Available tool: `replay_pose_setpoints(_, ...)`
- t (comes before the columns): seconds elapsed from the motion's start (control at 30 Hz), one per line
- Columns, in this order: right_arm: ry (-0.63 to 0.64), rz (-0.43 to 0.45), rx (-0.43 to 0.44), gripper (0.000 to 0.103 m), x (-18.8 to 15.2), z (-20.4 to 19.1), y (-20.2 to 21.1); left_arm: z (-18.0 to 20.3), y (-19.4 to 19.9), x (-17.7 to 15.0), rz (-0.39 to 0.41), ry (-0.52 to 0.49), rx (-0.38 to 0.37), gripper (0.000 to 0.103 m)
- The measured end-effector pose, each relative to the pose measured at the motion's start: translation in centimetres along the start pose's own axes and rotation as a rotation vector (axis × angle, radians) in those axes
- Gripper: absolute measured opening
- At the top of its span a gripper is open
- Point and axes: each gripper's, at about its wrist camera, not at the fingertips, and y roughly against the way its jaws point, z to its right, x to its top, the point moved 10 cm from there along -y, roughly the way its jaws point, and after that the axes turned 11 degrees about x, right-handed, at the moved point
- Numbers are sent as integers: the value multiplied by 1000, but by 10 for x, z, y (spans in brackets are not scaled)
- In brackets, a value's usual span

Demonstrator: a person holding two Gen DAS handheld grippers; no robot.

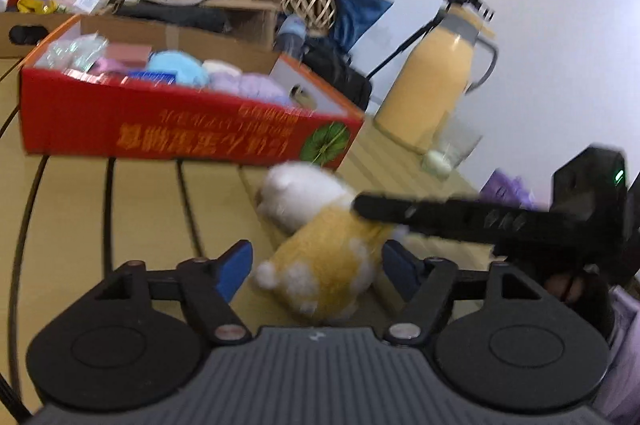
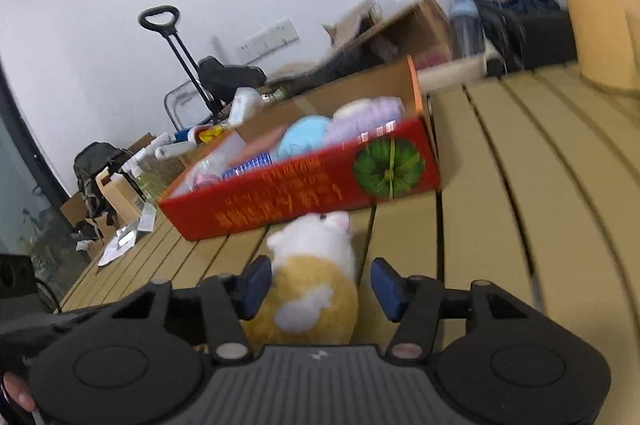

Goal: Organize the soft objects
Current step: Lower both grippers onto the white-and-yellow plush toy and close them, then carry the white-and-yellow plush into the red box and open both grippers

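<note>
A yellow and white plush toy (image 1: pixel 320 249) lies on the slatted wooden table in front of a red cardboard box (image 1: pixel 168 129). The box holds several soft items in blue, purple and pink (image 1: pixel 180 69). My left gripper (image 1: pixel 316 265) is open, its blue pads on either side of the toy's rear end. My right gripper (image 2: pixel 316 285) is open around the same toy (image 2: pixel 312 281), with its left pad against the toy's side. It shows in the left wrist view as a black arm (image 1: pixel 460 217) reaching over the toy. The red box (image 2: pixel 304 189) lies just beyond the toy.
A yellow thermos jug (image 1: pixel 432 73) and a clear glass (image 1: pixel 452 149) stand at the right of the table. Brown cardboard boxes (image 1: pixel 208 25), a wicker ball (image 1: pixel 304 1) and blue cloth (image 1: pixel 352 9) lie behind the red box. A purple soft item (image 1: pixel 508 185) lies far right.
</note>
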Motion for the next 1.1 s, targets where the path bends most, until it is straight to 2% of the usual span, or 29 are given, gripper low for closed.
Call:
replay_pose_setpoints(0.03, -6, -3, 13, 43, -1, -5, 4, -5, 2, -4, -10, 13, 1, 69)
replay_pose_setpoints(0.13, 5, 17, -10, 43, -11, -15, 17, -19, 12, -5, -7, 67, -3, 69)
replay_pose_setpoints(0.2, -21, 29, -19, 45, -19, -16, 21, -22, 15, -4, -12, 99, -21, 65)
replay_pose_setpoints(0.3, -40, 45, -23, 46, -22, -14, 24, -12, 20, -1, -14, 156, -128, 65)
replay_pose_setpoints(0.33, -47, 46, -24, 46, -21, -14, 24, -9, 21, 1, -5, 158, -137, 65)
replay_pose_setpoints(0.4, -53, 47, -21, 47, -21, -13, 22, -8, 19, 2, 0, 157, -121, 65)
replay_pose_setpoints(0.5, -76, 57, -9, 52, -23, -8, 19, -9, 8, -5, -43, 179, -101, 61)
replay_pose_setpoints(0.6, -102, 63, 5, 48, -23, -7, 18, -7, 7, -8, -37, 177, -82, 55)
replay_pose_setpoints(0.63, -103, 67, 1, 45, -22, -8, 19, -8, 7, -8, -38, 191, -85, 51)
replay_pose_setpoints(0.7, -98, 87, -3, 44, -16, -14, 25, -9, 10, -2, -41, 243, -104, 50)
replay_pose_setpoints(0.77, -75, 125, 14, 44, 1, -26, 31, -7, 20, 17, 8, 269, -126, 50)
replay_pose_setpoints(0.83, -35, 164, 41, 44, 29, -40, 32, -10, 30, 48, 73, 285, -152, 50)
replay_pose_setpoints(0.9, 18, 172, 55, 44, 63, -49, 20, -16, 29, 78, 101, 295, -156, 50)
replay_pose_setpoints(1.0, 72, 131, 55, 44, 112, -47, -22, -29, 7, 117, 106, 268, -75, 50)
replay_pose_setpoints(1.03, 90, 107, 54, 44, 122, -44, -36, -32, -3, 125, 94, 256, -27, 50)
replay_pose_setpoints(1.1, 116, 63, 45, 44, 146, -31, -72, -33, -23, 134, 74, 216, 23, 50)
